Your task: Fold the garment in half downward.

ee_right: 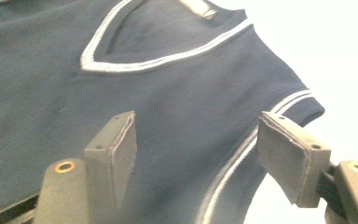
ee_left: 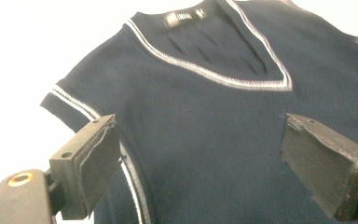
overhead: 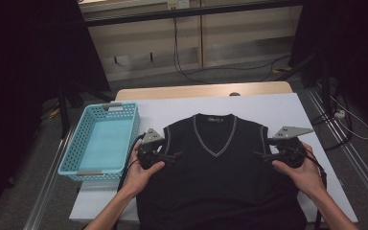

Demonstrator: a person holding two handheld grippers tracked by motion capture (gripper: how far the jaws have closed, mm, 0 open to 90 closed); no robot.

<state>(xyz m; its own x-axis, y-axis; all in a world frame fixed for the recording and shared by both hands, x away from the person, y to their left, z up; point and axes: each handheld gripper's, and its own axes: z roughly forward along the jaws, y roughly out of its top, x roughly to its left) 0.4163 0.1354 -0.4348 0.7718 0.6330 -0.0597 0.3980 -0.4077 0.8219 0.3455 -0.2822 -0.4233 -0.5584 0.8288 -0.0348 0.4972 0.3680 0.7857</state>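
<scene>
**Sleeveless V-neck top laid flat; both grippers poised at the armholes**

The desk (overhead: 287,103) carried a white sheet on which the dark sleeveless top (overhead: 215,172) lay spread face up, neck toward the far edge and hem toward the person. Laid flat in this way, both armhole edges were open to approach from the sides, which probably explains the symmetrical stance of the two hands.

A light blue basket (overhead: 124,111) stood outboard of the left jaws, just off the top's side edge and apart from it. It held nothing visible and was likely the intended receptacle for the top.

The left gripper (overhead: 172,155) sat at the top's left armhole, pointing inward across the chest. Its jaws stood apart and clamped nothing; in the left gripper view the white-striped armhole trim (ee_left: 70,99) ran just beyond one jaw, with dark fabric between and ahead of both.

The right gripper (overhead: 261,155) mirrored it at the opposite armhole. Its jaws were likewise apart and empty; in the right gripper view the trim (ee_right: 293,100) lay ahead of the outer jaw, and the white V-neck band (ee_right: 135,63) lay farther forward.

Whether either pair touched the fabric could not be determined. The stance suggested a pinch at each armhole to begin a fold.
</scene>
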